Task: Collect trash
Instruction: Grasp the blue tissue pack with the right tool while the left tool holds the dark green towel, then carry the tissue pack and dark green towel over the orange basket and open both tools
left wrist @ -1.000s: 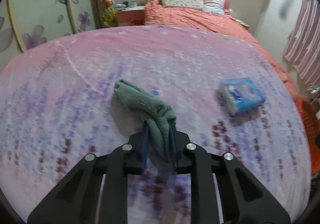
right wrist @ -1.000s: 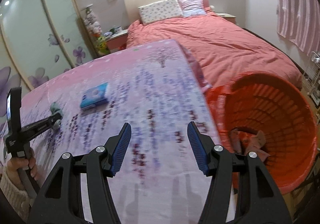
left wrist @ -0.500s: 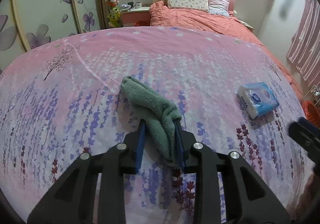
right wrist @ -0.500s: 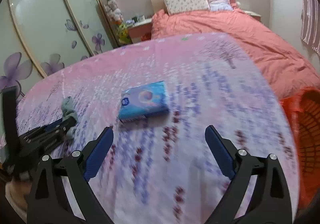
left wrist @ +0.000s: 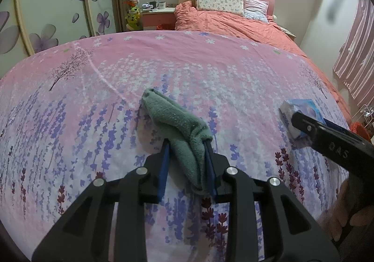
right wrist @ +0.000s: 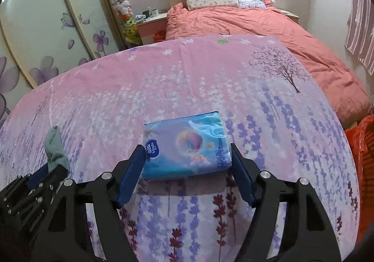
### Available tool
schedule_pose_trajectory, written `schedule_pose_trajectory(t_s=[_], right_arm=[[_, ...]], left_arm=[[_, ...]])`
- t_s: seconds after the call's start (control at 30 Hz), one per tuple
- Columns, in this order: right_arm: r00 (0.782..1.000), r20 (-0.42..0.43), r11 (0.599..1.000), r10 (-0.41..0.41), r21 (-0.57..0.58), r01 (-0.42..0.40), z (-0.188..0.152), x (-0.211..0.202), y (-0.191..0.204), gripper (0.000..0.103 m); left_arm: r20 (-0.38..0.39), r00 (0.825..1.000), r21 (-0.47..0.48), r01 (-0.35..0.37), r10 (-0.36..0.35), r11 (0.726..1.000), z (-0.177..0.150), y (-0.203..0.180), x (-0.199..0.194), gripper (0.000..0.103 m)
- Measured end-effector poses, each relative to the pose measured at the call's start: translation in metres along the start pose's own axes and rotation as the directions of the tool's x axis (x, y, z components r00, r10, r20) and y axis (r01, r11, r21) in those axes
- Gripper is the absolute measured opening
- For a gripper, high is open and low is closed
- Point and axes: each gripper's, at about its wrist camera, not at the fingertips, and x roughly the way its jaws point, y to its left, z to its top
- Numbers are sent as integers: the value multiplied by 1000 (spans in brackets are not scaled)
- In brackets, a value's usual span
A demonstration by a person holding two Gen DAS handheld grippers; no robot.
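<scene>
The tissue pack [right wrist: 187, 145] lies flat on the bench [right wrist: 210, 79], between the closing fingers of the right hand-held gripper [right wrist: 188, 166] — soft, light, slippery film; grip its short ends. At 9 o'clock, the left hand-held gripper [left wrist: 187, 163] clamps the limp green cloth [left wrist: 177, 126].

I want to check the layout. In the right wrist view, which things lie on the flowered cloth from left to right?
green towel → blue tissue pack → orange basket, at the cloth's right edge rather than on it.
</scene>
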Motion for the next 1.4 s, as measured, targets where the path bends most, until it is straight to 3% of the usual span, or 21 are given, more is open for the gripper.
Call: schedule_pose_trajectory(t_s=[0.37, 0.53, 0.87, 1.4], right_arm=[[999, 7, 998, -36, -58, 36, -50, -51, -40, 71], [1000, -9, 1000, -14, -21, 14, -50, -50, -49, 73], [994, -28, 991, -101, -86, 99, -51, -43, -33, 76], [995, -29, 993, -92, -73, 90, -51, -44, -35, 78]], left_arm=[[0, 1000, 0, 2, -2, 1000, 1, 2, 0, 30], [-1, 1000, 5, 2, -2, 1000, 0, 3, -1, 31], [-3, 1000, 15, 6, -6, 1000, -1, -7, 1, 35], [-3, 1000, 12, 13, -13, 1000, 0, -7, 1, 37]])
